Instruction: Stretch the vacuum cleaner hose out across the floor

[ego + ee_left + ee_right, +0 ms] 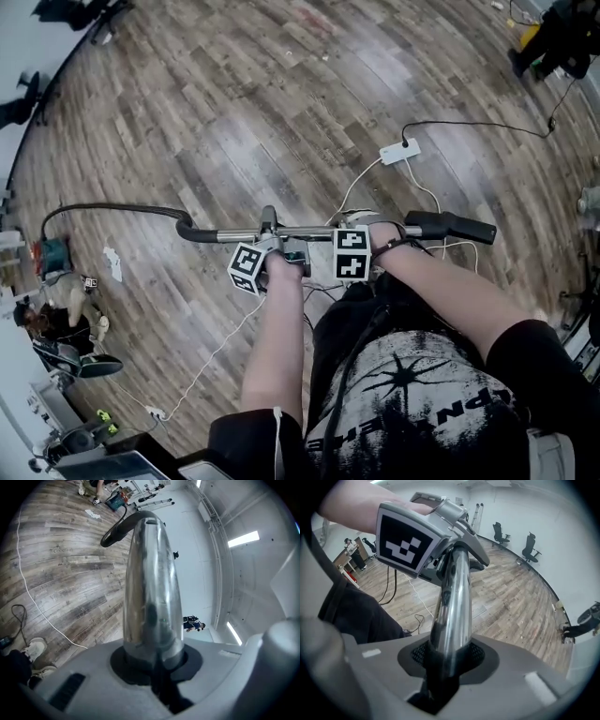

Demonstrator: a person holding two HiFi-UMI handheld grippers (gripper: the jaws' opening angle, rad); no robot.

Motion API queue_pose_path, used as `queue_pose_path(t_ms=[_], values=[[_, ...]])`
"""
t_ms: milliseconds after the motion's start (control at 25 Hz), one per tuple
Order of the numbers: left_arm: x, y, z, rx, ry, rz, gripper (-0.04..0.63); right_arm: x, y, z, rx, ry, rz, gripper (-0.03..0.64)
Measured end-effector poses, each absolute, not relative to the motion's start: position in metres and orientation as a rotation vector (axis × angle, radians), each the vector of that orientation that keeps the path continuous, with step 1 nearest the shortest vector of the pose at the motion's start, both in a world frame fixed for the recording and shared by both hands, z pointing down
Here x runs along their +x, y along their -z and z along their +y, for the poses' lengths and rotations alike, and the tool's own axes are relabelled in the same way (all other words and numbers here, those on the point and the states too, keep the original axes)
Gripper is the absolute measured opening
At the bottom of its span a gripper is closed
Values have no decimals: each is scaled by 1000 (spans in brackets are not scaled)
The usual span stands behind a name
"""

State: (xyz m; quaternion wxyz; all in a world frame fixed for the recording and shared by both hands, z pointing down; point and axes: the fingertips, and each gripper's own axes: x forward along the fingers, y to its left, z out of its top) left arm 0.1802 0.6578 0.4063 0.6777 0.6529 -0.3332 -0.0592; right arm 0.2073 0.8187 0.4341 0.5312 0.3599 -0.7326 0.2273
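In the head view the vacuum cleaner's chrome tube (314, 232) lies level in front of me, above the wooden floor. A black handle (450, 227) caps its right end. From its left end a black hose (112, 208) curves away to the vacuum body (52, 255) by the left wall. My left gripper (270, 231) is shut on the tube near the hose end. My right gripper (364, 229) is shut on it nearer the handle. The left gripper view has the tube (150, 588) clamped in that gripper (154, 665), with the hose (115, 531) beyond. The right gripper (443, 670) clamps the tube (450, 602) too.
A white power strip (399, 151) with a black cable lies on the floor ahead. A thin white cable (216, 356) runs past my feet. A person sits on the floor (56, 323) at the left among gear. Office chairs (529, 548) stand along the curved wall.
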Motion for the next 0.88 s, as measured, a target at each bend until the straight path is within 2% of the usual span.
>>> queue_pose_path(t_ms=[160, 320, 560, 680, 800, 880], values=[[193, -411, 661, 1559, 72, -667, 70, 212, -439, 818, 854, -566, -1739, 126], [212, -420, 686, 1648, -79, -548, 160, 228, -445, 822, 811, -582, -1711, 124], [211, -434, 739, 1580, -131, -525, 219, 248, -470, 837, 760, -625, -1709, 126], [204, -439, 767, 1618, -179, -538, 153, 257, -490, 845, 756, -655, -1725, 126], [201, -441, 786, 1713, -191, -550, 5, 276, -522, 851, 755, -672, -1741, 126], [204, -446, 792, 1784, -178, -525, 0, 292, -549, 854, 756, -679, -1736, 126]])
